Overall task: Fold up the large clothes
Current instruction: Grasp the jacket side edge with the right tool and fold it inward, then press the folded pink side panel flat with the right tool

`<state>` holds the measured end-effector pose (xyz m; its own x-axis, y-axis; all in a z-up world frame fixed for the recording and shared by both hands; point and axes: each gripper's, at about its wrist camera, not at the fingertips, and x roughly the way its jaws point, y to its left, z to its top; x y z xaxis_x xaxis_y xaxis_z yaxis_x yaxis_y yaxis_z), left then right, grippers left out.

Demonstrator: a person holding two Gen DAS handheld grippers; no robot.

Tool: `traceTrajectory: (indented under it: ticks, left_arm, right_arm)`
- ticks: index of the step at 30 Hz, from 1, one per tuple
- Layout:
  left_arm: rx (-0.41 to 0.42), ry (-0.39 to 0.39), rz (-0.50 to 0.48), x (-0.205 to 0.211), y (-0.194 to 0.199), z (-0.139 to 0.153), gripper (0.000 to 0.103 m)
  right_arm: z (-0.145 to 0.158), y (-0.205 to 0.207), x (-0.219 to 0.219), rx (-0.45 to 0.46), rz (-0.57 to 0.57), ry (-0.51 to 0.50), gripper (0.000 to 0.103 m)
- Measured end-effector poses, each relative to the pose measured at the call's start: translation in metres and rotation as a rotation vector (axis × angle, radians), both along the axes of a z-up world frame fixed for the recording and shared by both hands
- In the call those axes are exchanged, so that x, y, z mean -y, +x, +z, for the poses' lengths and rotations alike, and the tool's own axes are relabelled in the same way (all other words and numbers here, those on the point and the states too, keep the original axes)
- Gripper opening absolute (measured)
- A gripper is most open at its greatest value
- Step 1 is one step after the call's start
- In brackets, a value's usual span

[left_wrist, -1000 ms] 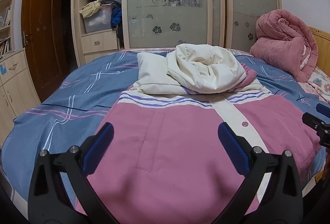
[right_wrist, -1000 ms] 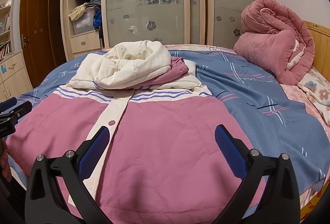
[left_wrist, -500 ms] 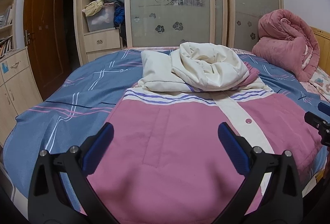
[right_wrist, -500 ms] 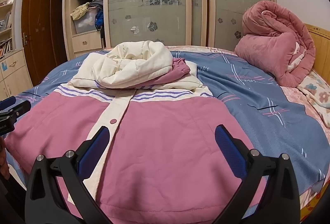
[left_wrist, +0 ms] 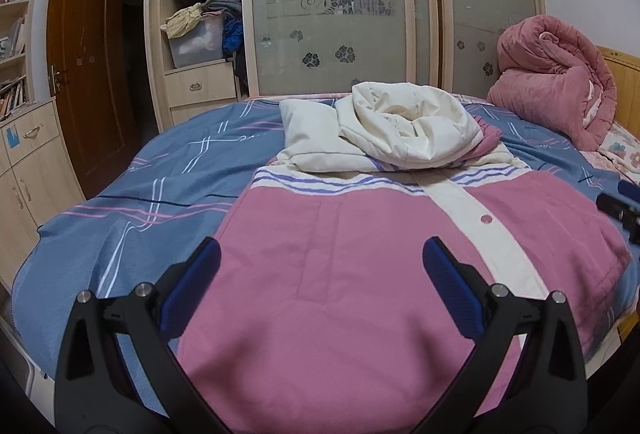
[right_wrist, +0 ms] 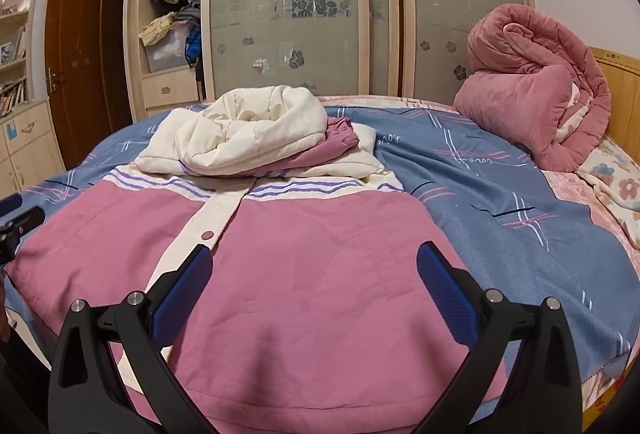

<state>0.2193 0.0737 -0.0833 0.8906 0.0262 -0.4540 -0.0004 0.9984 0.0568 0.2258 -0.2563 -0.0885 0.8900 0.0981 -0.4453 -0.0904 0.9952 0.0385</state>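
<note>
Left wrist view: left gripper (left_wrist: 320, 262) has its 2 blue-padded fingers (left_wrist: 192, 286) spread wide, nothing between them. Pink jacket (left_wrist: 340, 274) lies front-up on the blue bedsheet (left_wrist: 120, 210), cream placket with 1 visible snap running up its middle, cream hood (left_wrist: 408, 126) bunched at the far end. This view alone shows the jacket's left edge against bare sheet, a brown door (left_wrist: 84, 74) and a low cabinet (left_wrist: 28, 170); the right gripper's tip (left_wrist: 620, 206) shows at the far right edge, over the jacket's right side.

Right wrist view: right gripper (right_wrist: 314, 270) likewise released, fingers (right_wrist: 444, 294) wide apart, holding nothing. Jacket (right_wrist: 320, 274) spans the gap between the pads, hem nearest the camera; cannot tell whether the pads touch the cloth. Only here: a pink sleeve cuff (right_wrist: 340, 134) tucked under the hood, the jacket's right edge, more of the rolled pink quilt (right_wrist: 536, 102) and a floral pillow (right_wrist: 616, 194).
</note>
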Motion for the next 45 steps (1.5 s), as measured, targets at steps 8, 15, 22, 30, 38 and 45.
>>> traceTrajectory:
  ticks: [8, 15, 22, 30, 38, 45]
  left_arm:
    - [-0.043, -0.022, 0.057, -0.036, -0.013, -0.009, 0.101]
    - [-0.081, -0.157, 0.152, -0.082, -0.010, -0.013, 0.101]
    - [-0.096, -0.202, 0.115, -0.080, -0.007, -0.013, 0.101]
    - [-0.110, -0.206, 0.082, -0.069, -0.005, -0.014, 0.101]
    - [-0.116, -0.244, 0.080, -0.075, -0.009, -0.014, 0.101]
    - [-0.119, -0.256, 0.078, -0.076, -0.011, -0.014, 0.101]
  right_arm:
    - [-0.003, 0.005, 0.080, -0.052, -0.023, 0.194, 0.102]
    - [-0.037, 0.004, 0.161, -0.157, -0.083, 0.557, 0.102]
    - [-0.068, 0.000, 0.187, -0.247, -0.059, 0.760, 0.102]
    - [-0.089, -0.004, 0.191, -0.304, -0.034, 0.850, 0.102]
    - [-0.094, -0.014, 0.183, -0.329, 0.004, 0.839, 0.102]
    - [-0.089, -0.015, 0.168, -0.326, 0.094, 0.860, 0.102]
